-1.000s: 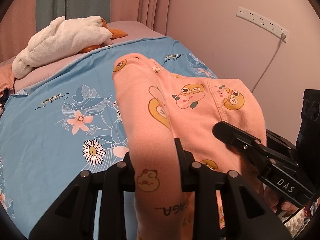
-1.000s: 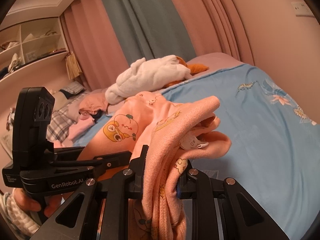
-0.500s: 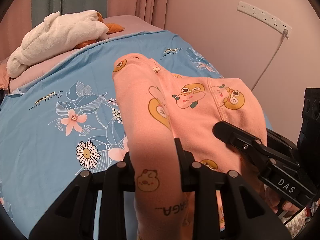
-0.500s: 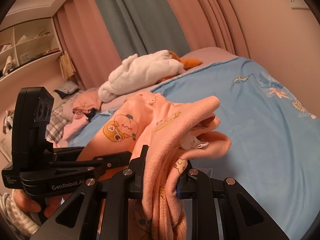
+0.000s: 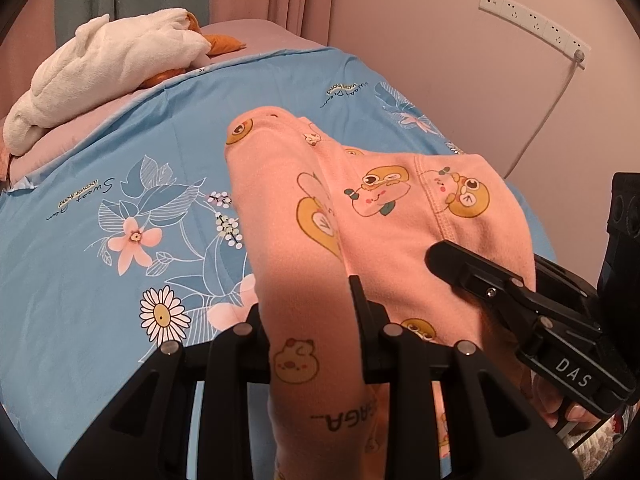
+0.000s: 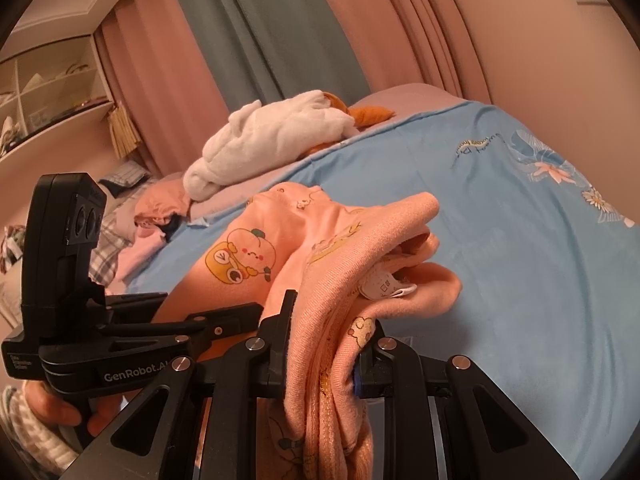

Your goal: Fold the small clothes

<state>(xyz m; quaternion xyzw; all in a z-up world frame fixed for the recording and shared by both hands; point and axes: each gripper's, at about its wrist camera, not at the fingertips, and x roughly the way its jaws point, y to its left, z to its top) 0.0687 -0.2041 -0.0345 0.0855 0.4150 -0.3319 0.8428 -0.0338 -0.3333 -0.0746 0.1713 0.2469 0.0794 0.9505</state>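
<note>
Two pairs of tongs each pinch one peach-pink garment printed with cartoon fruit faces, holding it off the bed. Nearest, at the bottom of the left wrist view, the left tongs (image 5: pixel 308 320) are clamped on a thick fold of the pink garment (image 5: pixel 400 216), whose cloth rises between the two black fingers. To the right in the same frame, the right tongs (image 5: pixel 444 256) reach in from the lower right and bite the garment's other edge.

The right wrist view shows the right tongs closed on a bunched, layered edge with a white care label poking out.

From both grips the garment stretches away toward the upper middle of the frame, its long axis pointing off from the tongs toward the far end of the bed. That far end seems to hang free just above the blue floral bedsheet (image 5: pixel 100 216). Laying it flat would likely mean lowering both hands together.

Farthest away, at upper left, a white plush toy (image 5: pixel 108 68) lies on the bed.
</note>
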